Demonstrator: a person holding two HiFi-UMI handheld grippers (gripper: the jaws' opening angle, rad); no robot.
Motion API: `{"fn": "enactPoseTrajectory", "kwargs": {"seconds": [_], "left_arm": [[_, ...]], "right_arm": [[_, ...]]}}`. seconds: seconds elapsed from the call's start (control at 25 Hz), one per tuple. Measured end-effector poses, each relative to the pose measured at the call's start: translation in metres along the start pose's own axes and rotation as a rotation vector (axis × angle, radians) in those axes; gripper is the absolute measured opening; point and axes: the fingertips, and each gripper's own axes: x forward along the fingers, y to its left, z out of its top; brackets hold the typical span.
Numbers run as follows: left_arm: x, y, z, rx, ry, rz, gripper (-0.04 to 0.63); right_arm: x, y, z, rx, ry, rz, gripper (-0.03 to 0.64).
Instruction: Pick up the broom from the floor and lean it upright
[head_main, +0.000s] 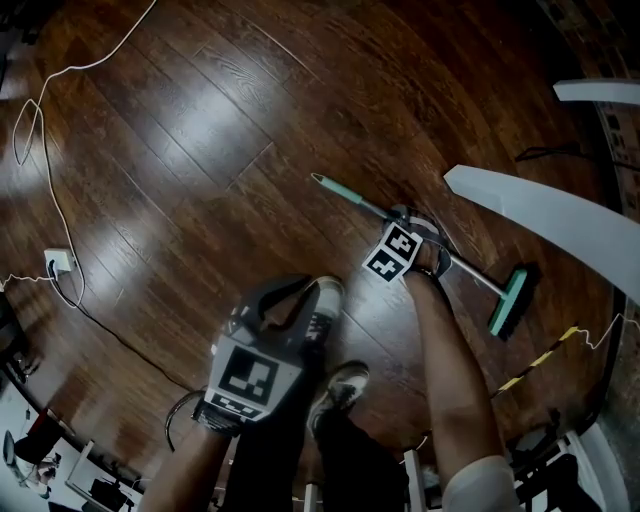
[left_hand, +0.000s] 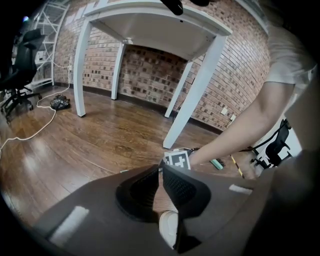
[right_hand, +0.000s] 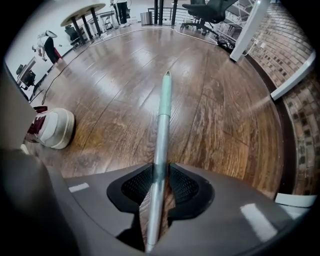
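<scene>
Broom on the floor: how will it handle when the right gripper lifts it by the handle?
The broom has a straight thin handle, so probably stiff. The right gripper straddles it near mid-length, so the teal head end will likely dip. The smooth round handle may twist or slip in the grip.

The broom (head_main: 348, 195) is seen lying flat on the wooden floor (head_main: 200, 150), set diagonally. Its slim handle (right_hand: 161, 145), pale green at the tip and silver lower down, is joined to a green head (head_main: 510, 300) with what appear to be dark bristles.
</scene>
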Motion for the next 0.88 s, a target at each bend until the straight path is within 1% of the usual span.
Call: {"fn": "enactPoseTrajectory", "kwargs": {"seconds": [0.2, 0.36, 0.4, 0.44, 0.48, 0.64, 0.72, 0.76, 0.88], "left_arm": [[-0.001, 0.002, -0.006, -0.005, 0.012, 0.007, 0.026], [0.0, 0.0, -0.006, -0.006, 0.012, 0.004, 0.026], [0.0, -0.001, -0.006, -0.005, 0.011, 0.002, 0.026], [0.001, -0.001, -0.006, -0.005, 0.01, 0.002, 0.026], [0.001, 0.0, -0.006, -0.005, 0.009, 0.004, 0.026], [0.0, 0.002, -0.002, -0.002, 0.005, 0.013, 0.026], [-0.002, 0.002, 0.003, 0.003, 0.001, 0.014, 0.026], [-0.004, 0.003, 0.006, -0.004, -0.002, 0.017, 0.026], [-0.015, 0.003, 0.018, -0.06, -0.028, 0.029, 0.026]], "right_arm": [[-0.004, 0.001, -0.001, -0.013, -0.021, -0.052, 0.129], [0.0, 0.007, 0.002, -0.016, -0.011, -0.029, 0.14], [0.0, 0.008, 0.002, -0.008, -0.004, -0.019, 0.132], [0.0, 0.01, 0.002, 0.005, -0.001, -0.012, 0.097], [0.001, 0.011, 0.002, 0.023, -0.002, -0.009, 0.087], [-0.002, 0.013, 0.001, 0.059, -0.009, -0.007, 0.083], [-0.013, 0.009, 0.001, 0.07, -0.019, -0.022, 0.083], [-0.02, 0.007, 0.001, 0.074, -0.027, -0.032, 0.083], [-0.049, 0.002, 0.003, 0.093, -0.055, -0.061, 0.083]]}}
